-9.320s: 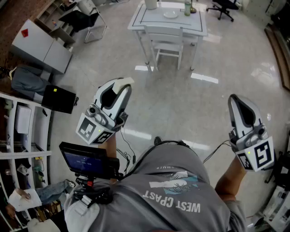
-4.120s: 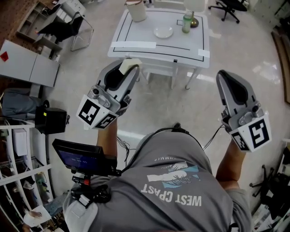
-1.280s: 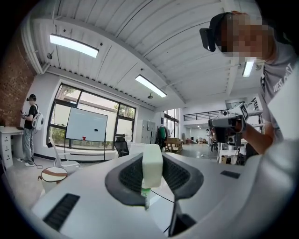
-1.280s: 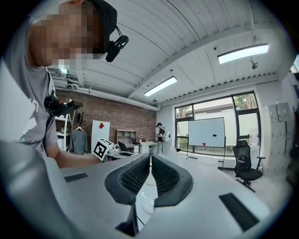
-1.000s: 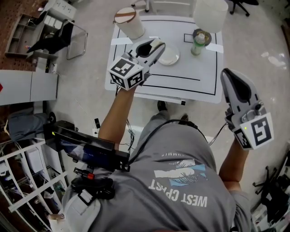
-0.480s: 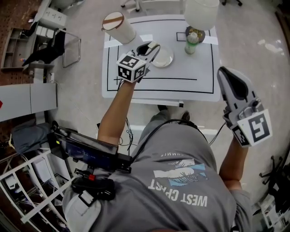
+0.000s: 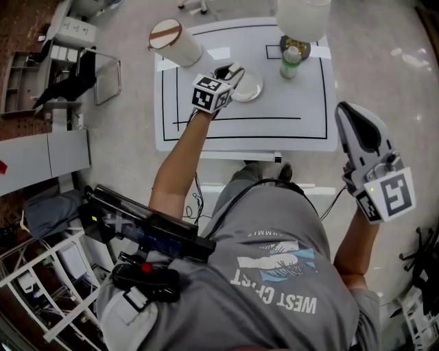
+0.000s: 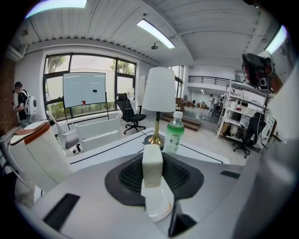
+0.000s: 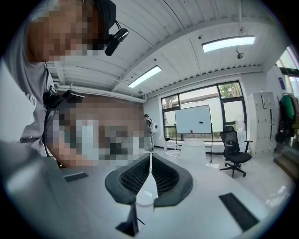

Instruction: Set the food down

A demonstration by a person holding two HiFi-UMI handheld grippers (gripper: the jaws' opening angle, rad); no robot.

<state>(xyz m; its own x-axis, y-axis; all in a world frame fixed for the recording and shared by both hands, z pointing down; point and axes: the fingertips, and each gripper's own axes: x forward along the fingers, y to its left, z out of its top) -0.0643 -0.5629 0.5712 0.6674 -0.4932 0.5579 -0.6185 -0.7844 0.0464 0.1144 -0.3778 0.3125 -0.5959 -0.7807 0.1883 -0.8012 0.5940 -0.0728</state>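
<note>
Though dim overhead, seemingly food block (image 8: pixel 152 166)

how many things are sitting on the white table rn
4: a lidded canister far left, a plate mid-table beside the left claw, a green bottle and a lamp far right. The claw may hide something.

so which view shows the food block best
The left gripper view: the food block sits close between the jaws. The head view shows a small pale speck; the right gripper view misses it.
</note>
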